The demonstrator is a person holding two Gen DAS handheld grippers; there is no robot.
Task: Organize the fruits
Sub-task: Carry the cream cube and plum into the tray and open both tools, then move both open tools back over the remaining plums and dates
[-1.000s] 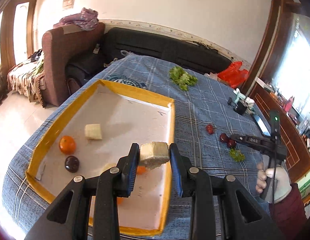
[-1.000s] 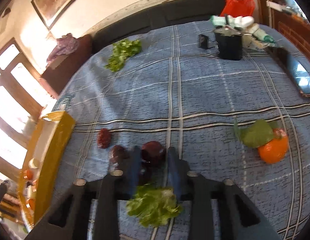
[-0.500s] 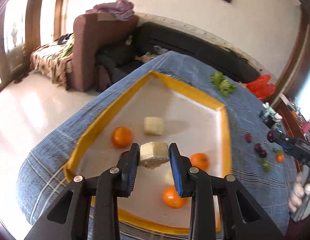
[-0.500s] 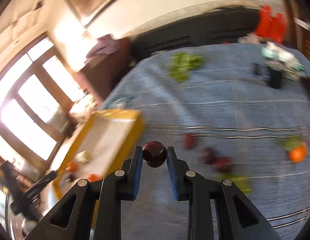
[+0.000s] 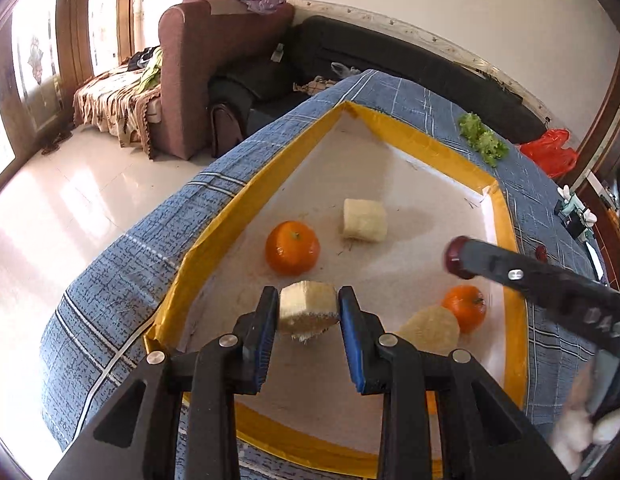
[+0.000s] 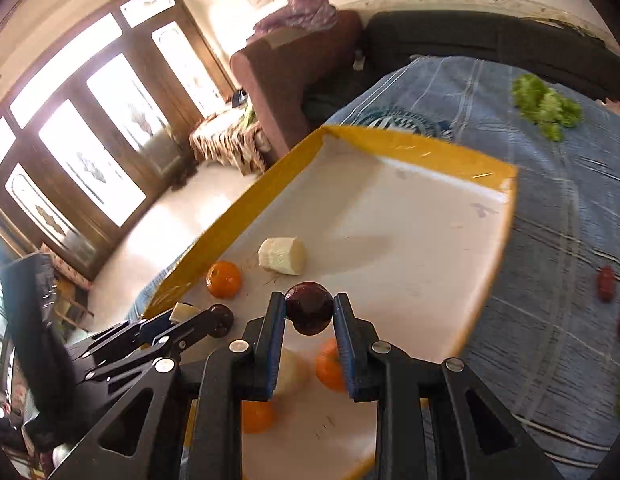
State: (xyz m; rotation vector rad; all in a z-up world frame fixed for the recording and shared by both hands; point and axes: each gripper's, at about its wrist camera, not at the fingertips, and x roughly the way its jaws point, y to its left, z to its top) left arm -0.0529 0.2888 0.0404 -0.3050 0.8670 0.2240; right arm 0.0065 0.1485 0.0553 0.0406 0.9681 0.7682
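A yellow-rimmed tray (image 5: 246,200) with a white floor lies on the blue cloth table. My left gripper (image 5: 308,310) is shut on a pale banana chunk (image 5: 308,307), held above the tray's near part. My right gripper (image 6: 310,312) is shut on a dark red plum (image 6: 309,308) over the tray; it also shows in the left wrist view (image 5: 453,258). In the tray lie an orange (image 5: 292,247), another banana chunk (image 5: 364,221), a second orange (image 5: 464,307) and a pale round piece (image 5: 429,330).
Lettuce (image 5: 481,140) lies on the cloth beyond the tray. Dark red fruits (image 6: 605,284) lie on the cloth right of the tray. A brown armchair (image 5: 214,60) and black sofa (image 5: 389,52) stand behind the table. The table edge drops to a tiled floor (image 5: 50,220) on the left.
My right gripper lifted the plum off the cloth and carried it left over the tray. My left gripper moved with the banana chunk over the tray's near part.
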